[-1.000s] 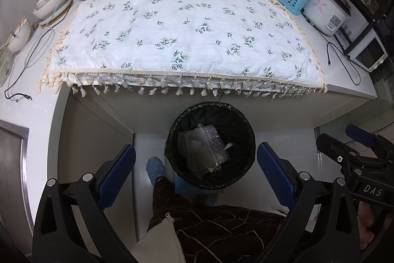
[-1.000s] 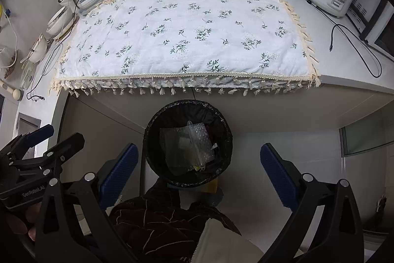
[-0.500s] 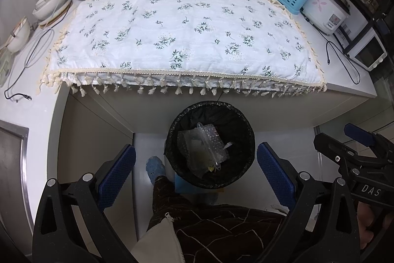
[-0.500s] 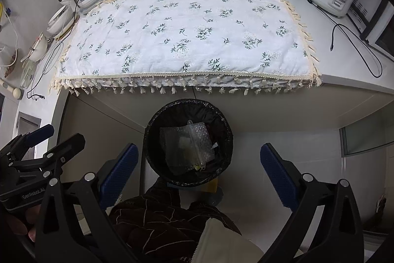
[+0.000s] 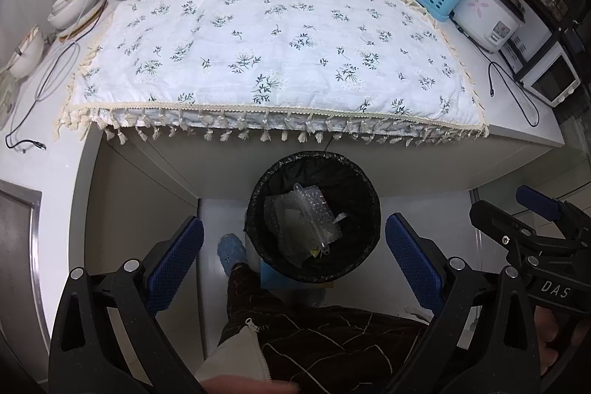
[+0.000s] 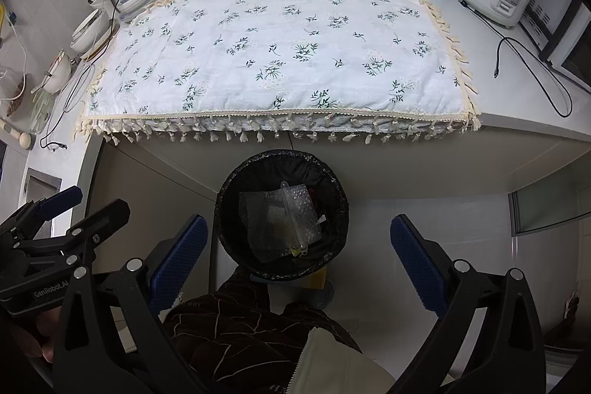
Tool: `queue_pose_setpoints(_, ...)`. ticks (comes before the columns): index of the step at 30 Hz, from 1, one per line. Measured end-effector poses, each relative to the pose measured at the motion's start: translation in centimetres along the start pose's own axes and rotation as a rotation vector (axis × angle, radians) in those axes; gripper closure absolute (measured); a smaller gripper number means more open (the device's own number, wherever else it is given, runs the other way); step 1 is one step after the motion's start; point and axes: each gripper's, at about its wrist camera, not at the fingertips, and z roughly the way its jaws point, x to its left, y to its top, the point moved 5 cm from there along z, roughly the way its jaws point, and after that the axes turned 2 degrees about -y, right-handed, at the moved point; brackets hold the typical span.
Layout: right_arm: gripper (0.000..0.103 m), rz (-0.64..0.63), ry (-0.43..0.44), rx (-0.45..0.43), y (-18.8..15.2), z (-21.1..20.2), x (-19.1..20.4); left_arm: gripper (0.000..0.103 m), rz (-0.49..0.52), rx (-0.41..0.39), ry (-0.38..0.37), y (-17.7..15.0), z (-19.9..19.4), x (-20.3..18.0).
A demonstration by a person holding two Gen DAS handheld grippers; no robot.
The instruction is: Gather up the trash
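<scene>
Your left tool [image 5: 293, 255] and right tool [image 6: 299, 253] both stand spread wide and empty above the round black-lined trash bin [image 6: 229, 194]. Clear bubble-wrap scraps [image 6: 275, 222] already lie inside, and the white floral tasselled cloth [image 6: 277, 43] on the counter [image 6: 517, 91] shows no litter, so collection appears complete.

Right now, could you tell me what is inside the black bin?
The bin holds crumpled bubble wrap, a clear plastic tube and something yellow. Anything beneath is covered.

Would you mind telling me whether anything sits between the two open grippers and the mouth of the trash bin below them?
Nothing visible does. The left gripper and right gripper are both open and empty above the black-lined bin, whose mouth is uncovered, with bubble wrap already inside. The person's quilted brown clothing lies nearer the cameras, beside the bin's near rim.
</scene>
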Motion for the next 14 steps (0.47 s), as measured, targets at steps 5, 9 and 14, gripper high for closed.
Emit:
queue_pose_setpoints(5,0.008,-0.002,-0.001,-0.002,0.08,-0.09,0.03,0.006,-0.009,-0.008,-0.005,-0.04,-0.15,0.17)
queue_pose_setpoints(9,0.008,-0.002,0.000,-0.001,0.13,-0.11,0.00,0.006,-0.006,-0.003,0.003,0.00,-0.06,0.19)
queue_pose_setpoints(14,0.008,0.000,0.000,-0.002,0.25,-0.18,-0.07,0.006,-0.004,0.007,0.002,-0.03,0.15,0.19)
